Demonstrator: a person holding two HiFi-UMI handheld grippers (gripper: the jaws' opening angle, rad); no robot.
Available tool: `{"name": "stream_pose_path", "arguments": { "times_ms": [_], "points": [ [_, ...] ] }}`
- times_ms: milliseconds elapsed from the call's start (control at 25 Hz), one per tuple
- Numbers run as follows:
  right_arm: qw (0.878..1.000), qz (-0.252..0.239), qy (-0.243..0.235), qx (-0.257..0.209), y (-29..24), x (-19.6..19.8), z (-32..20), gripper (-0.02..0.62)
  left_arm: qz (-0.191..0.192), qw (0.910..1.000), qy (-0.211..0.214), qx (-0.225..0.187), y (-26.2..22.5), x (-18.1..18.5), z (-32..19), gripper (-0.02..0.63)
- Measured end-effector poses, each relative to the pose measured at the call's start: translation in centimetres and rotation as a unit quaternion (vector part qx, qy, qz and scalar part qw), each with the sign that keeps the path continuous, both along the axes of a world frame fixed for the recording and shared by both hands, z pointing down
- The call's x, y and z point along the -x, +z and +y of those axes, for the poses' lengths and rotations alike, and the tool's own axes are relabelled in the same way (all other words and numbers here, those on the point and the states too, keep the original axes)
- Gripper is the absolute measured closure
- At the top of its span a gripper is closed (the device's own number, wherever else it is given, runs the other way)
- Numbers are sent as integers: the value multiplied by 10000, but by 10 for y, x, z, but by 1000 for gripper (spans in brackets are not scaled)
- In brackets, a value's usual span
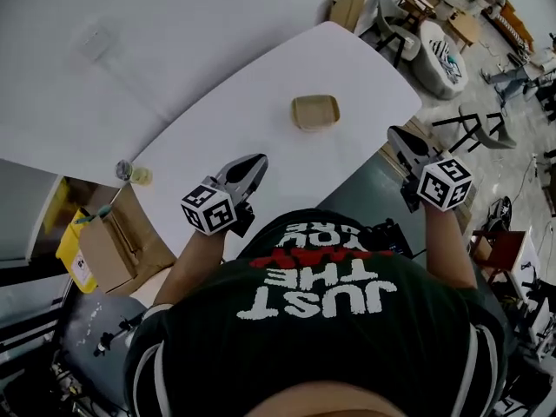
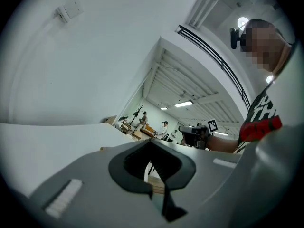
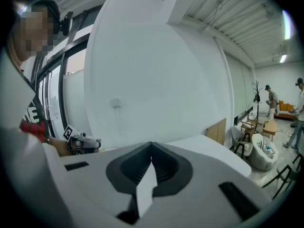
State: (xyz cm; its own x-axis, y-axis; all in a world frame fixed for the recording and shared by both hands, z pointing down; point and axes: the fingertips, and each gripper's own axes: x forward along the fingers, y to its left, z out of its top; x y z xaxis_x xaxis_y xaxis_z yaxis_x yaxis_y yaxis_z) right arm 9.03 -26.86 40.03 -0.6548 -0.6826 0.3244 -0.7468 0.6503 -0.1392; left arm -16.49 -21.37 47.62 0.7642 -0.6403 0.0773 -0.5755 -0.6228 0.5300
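Left tongs [image 1: 255, 162], right tongs [image 1: 396, 135] closed (table [image 1: 261, 102] edge hidden).

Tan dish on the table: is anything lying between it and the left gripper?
Nothing. In the head view, only bare white tabletop separates the left gripper from the tan dish; the two are well apart.

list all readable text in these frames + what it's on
"JUST THE": white print on the black shirt, upside down in the head view.
Red line beside it: creased, not readable.
Label on the yellow container: too small.
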Motion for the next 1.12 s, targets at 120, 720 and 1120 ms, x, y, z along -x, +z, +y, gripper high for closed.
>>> {"name": "stream_pose_path", "arguments": {
  "times_ms": [120, 720, 1120],
  "points": [
    [9994, -73, -343, 52, 12, 0, -37, 590, -168, 9995, -245, 75, 11, -12, -17, 604],
    [9854, -355, -1648, 250, 72, -6, -141, 589, -651, 9874, -1351, 497, 41, -57, -84, 604],
    [9882, -140, -1328, 745, 108, 3, -137, 589, -848, 9914, -827, 562, 64, -62, -106, 604]
  ]
}}
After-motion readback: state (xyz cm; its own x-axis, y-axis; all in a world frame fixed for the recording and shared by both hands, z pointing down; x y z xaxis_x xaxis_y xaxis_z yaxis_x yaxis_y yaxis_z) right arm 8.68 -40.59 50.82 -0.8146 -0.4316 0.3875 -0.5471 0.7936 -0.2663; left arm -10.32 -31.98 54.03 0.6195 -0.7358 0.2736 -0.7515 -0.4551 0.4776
